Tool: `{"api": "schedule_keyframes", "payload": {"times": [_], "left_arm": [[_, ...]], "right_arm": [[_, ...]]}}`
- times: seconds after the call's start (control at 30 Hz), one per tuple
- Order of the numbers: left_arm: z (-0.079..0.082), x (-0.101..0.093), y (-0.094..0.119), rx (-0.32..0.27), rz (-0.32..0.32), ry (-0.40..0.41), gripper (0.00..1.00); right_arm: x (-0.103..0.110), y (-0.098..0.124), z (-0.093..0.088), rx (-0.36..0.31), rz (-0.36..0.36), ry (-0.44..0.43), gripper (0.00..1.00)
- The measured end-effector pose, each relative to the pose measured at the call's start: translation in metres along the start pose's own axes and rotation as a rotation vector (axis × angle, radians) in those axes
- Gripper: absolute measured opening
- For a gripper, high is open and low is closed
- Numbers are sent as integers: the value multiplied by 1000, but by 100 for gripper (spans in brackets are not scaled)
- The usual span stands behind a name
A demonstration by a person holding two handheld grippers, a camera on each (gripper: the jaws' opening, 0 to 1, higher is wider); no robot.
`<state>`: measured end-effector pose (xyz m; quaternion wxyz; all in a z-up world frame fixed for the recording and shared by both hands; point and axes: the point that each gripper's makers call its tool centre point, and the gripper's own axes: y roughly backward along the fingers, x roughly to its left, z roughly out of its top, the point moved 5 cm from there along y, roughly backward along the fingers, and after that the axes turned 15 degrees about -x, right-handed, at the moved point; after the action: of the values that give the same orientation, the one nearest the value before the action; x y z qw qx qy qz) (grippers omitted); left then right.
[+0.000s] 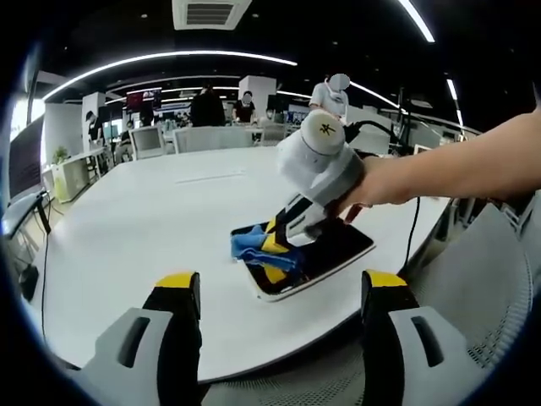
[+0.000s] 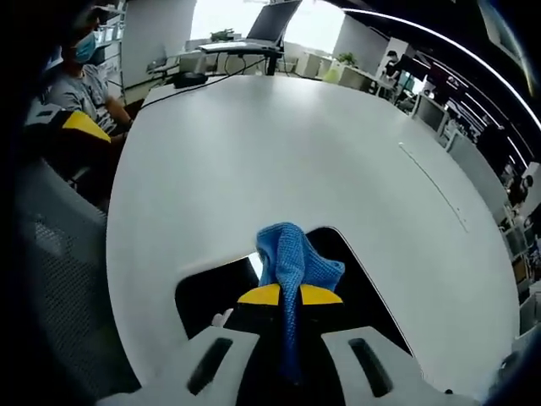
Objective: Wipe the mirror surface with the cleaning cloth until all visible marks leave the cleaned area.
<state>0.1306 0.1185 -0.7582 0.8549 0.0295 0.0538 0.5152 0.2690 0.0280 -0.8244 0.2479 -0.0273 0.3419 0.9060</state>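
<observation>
A dark rectangular mirror [image 1: 330, 251] lies flat on the white table [image 1: 161, 220] near its right front edge. My right gripper [image 1: 277, 238], held by a hand, presses a blue cleaning cloth [image 1: 254, 247] onto the mirror's left end. In the right gripper view the blue cloth [image 2: 292, 266] is pinched between the yellow-tipped jaws of the right gripper [image 2: 290, 295], bunched up over the mirror [image 2: 207, 292]. My left gripper [image 1: 279, 292] hovers in front of the table edge, jaws wide apart with nothing between them, short of the mirror.
A grey mesh chair [image 1: 499, 279] stands at the right by the table edge. A cable [image 1: 412, 233] hangs over the table's right side. People and desks are in the background [image 1: 224, 106]. A seated person [image 2: 80, 80] is at the table's far left, near a laptop [image 2: 270, 21].
</observation>
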Motion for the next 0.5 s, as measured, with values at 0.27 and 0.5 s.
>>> {"api": "schedule_keyframes", "payload": {"times": [0.27, 0.5], "left_arm": [[0, 0, 0, -2, 2, -1, 76], [0, 0, 0, -2, -1, 0, 76]], "right_arm": [[-7, 10, -12, 16, -20, -8, 0], [-14, 17, -20, 19, -40, -47, 0]]}}
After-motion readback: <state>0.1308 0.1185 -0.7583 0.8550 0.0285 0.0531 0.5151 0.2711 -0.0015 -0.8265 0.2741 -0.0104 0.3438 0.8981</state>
